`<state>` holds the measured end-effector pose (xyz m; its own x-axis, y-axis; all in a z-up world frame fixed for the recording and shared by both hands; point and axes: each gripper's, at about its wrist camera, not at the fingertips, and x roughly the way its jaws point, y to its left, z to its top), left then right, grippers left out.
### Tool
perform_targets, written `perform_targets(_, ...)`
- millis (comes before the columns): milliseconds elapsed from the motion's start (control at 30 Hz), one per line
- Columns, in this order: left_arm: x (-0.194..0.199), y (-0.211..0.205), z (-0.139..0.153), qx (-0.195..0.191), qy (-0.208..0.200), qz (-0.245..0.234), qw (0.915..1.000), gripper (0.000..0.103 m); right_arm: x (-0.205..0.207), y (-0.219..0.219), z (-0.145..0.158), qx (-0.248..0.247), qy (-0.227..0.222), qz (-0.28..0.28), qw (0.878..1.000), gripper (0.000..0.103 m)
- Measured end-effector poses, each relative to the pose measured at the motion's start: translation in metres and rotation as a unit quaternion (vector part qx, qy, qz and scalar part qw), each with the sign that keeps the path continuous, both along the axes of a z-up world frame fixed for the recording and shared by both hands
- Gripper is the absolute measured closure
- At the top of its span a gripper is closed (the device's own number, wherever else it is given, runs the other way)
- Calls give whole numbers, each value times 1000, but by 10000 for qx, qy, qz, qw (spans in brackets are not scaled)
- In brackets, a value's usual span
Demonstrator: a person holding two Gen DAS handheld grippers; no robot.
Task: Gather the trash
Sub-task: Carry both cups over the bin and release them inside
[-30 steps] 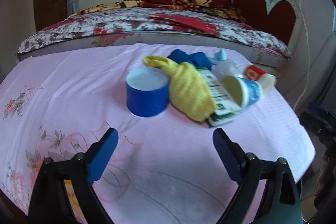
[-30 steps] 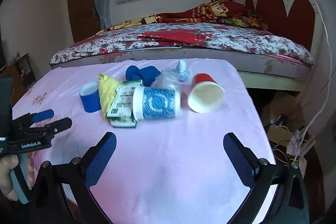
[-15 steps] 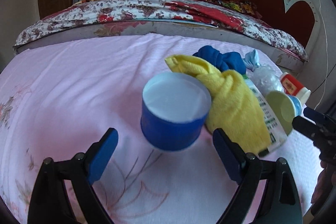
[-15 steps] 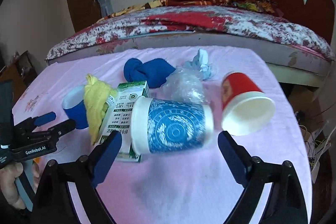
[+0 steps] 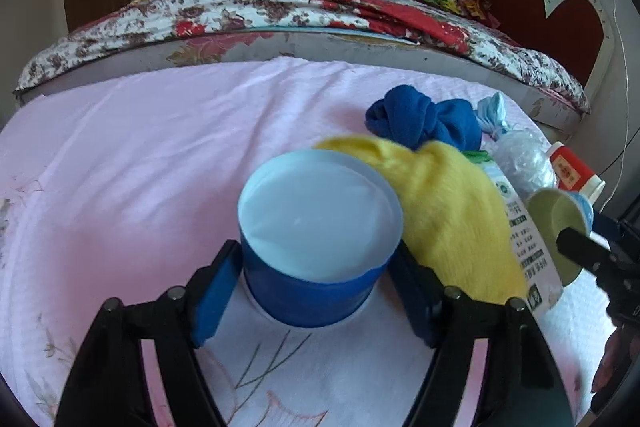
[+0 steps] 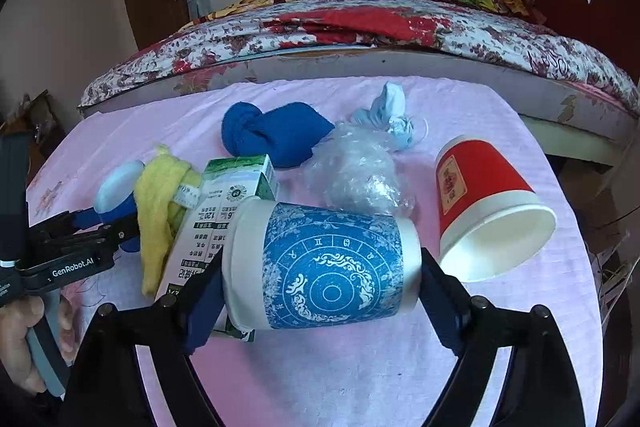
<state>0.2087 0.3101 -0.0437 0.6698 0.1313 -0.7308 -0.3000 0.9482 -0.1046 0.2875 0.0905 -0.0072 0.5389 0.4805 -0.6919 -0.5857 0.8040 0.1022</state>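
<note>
A short blue paper cup point(image 5: 316, 247) stands upright on the pink cloth, and my left gripper point(image 5: 316, 291) has its blue pads against both sides of it. A blue-and-white patterned cup point(image 6: 324, 263) lies on its side, and my right gripper point(image 6: 320, 303) holds it end to end between the pads. Beside them lie a yellow cloth point(image 5: 448, 219), a green-and-white milk carton point(image 6: 216, 219), a knotted blue cloth point(image 6: 276, 135), crumpled clear plastic point(image 6: 356, 171), a pale blue scrap point(image 6: 392, 115) and a tipped red cup point(image 6: 484, 203).
The pink cloth-covered table point(image 6: 360, 379) ends close on the right. A bed with a floral quilt point(image 5: 280, 7) and a red headboard point(image 5: 560, 11) stands right behind it. My left gripper also shows at the left of the right wrist view point(image 6: 108, 223).
Both grippers have moved forward and closed: the left one onto the short blue cup, the right one onto the patterned cup. Both were open and apart from the cups before.
</note>
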Motion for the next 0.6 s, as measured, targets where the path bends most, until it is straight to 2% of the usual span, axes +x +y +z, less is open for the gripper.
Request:
perform_targets(300, -40, -3, 12, 144, -176, 52, 9997, 28, -34, -23, 18, 76, -369, -22, 9993, 15)
perform_targets(600, -74, -53, 37, 221, -482, -356, 9980, 28, -83, -81, 38, 112, -678, -204, 9974, 15)
